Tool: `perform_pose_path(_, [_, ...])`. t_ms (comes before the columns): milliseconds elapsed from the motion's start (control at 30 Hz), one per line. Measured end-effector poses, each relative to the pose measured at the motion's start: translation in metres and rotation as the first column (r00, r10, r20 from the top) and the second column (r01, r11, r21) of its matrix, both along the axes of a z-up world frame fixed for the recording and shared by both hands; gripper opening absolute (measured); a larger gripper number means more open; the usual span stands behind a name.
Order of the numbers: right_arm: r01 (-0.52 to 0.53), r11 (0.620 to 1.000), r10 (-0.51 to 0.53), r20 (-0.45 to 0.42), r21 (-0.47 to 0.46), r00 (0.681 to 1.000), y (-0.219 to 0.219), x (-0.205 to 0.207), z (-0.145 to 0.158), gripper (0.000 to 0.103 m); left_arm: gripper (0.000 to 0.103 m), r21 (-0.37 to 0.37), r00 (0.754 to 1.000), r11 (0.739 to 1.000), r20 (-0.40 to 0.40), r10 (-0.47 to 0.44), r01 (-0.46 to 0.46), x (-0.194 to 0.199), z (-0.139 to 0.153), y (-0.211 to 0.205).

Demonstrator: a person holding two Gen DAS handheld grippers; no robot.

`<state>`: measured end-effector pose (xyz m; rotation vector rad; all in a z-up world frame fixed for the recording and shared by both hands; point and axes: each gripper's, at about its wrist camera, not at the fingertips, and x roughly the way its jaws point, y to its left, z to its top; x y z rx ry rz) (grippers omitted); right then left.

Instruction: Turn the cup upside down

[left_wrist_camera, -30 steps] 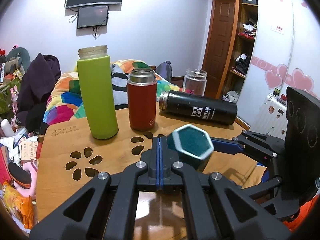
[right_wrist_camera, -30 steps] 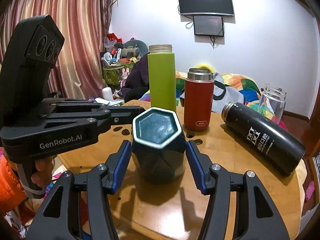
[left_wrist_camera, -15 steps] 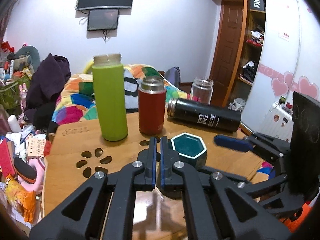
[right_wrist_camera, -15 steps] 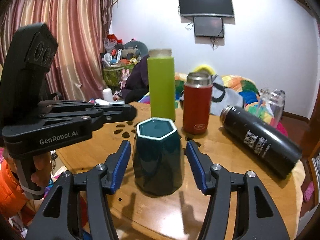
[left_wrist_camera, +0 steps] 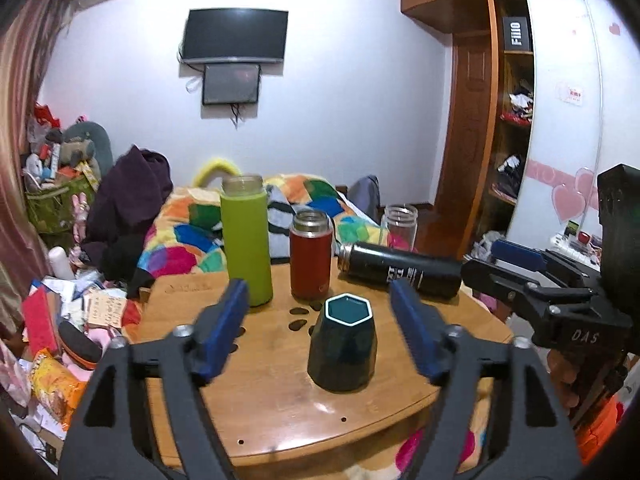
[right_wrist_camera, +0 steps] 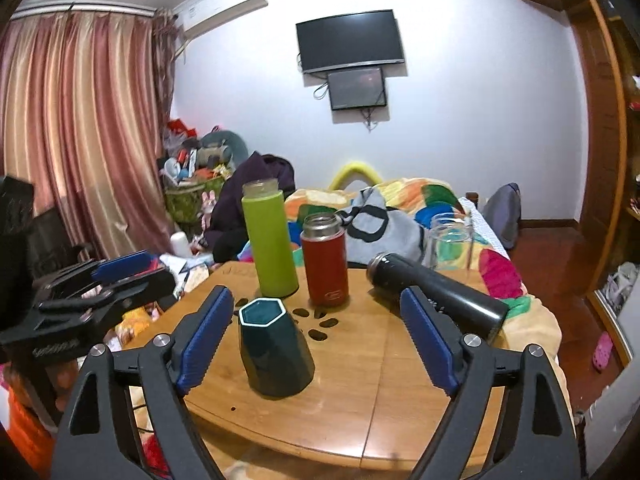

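Now the cup (left_wrist_camera: 343, 350), dark teal and six-sided, stands on the wooden tabletop (left_wrist_camera: 280, 392) with its wider end down and its narrower hexagonal face, edged in white, turned up; whether that upper face is the base or an opening I cannot tell. The left tool (left_wrist_camera: 320, 322) hangs over the near part of the tabletop with its blue-padded fingers (left_wrist_camera: 226, 318) spread wide, one on each side of the cup and touching nothing. In the right wrist view the right tool (right_wrist_camera: 316, 334) is likewise spread wide and empty, its left pad near the cup (right_wrist_camera: 276, 356) but apart from it, the cup standing left of centre between the fingers. Each tool shows at the edge of the other's view: the right one at the far right of the left view, the left one at the far left of the right view. Behind the cup a tall green bottle (left_wrist_camera: 246, 242) and a shorter red flask (left_wrist_camera: 311, 256) stand upright side by side, both without lids. To the right of the flask a black flask (left_wrist_camera: 400, 274) lies on its side, its mouth toward the red one, and a clear glass jar (left_wrist_camera: 399, 227) stands behind it near the far edge. Dark oval cut-outs (left_wrist_camera: 298, 318) mark the wood between cup and flask. Beyond the tabletop lies a bed with a many-coloured quilt (left_wrist_camera: 180, 240).
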<state>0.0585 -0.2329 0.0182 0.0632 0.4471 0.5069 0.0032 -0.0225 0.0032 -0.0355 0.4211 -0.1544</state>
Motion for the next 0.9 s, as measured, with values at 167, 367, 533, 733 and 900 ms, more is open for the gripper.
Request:
perform_pose_path(167, [0.043, 0.999, -0.043, 0.04, 0.007, 0.998, -0.007, -0.018, 0.014, 0.103, 0.102, 0.0, 0.997, 0.999, 0.057, 0.049, -0.049, -0.021, 0.012, -0.002])
perform_pose_path(367, [0.064, 0.998, -0.064, 0.068, 0.004, 0.996, -0.01, -0.034, 0.024, 0.103, 0.103, -0.001, 0.992, 0.995, 0.076, 0.097, -0.098, -0.032, 0.015, -0.003])
perform_pose_path(533, [0.075, 0.997, -0.074, 0.071, -0.012, 0.995, -0.008, -0.041, 0.022, 0.103, 0.103, -0.019, 0.991, 0.994, 0.073, 0.111, -0.11, -0.038, 0.01, -0.002])
perform_pose_path(733, [0.066, 0.998, -0.065, 0.053, -0.021, 0.996, -0.006, -0.04, 0.018, 0.103, 0.103, -0.01, 0.989, 0.992, 0.077, 0.128, -0.127, -0.041, 0.007, -0.003])
perform_pose_path(900, [0.06, 0.998, -0.059, 0.053, -0.017, 0.997, -0.006, -0.04, 0.016, 0.103, 0.103, -0.011, 0.987, 0.99, 0.079, 0.138, -0.138, -0.042, 0.008, -0.001])
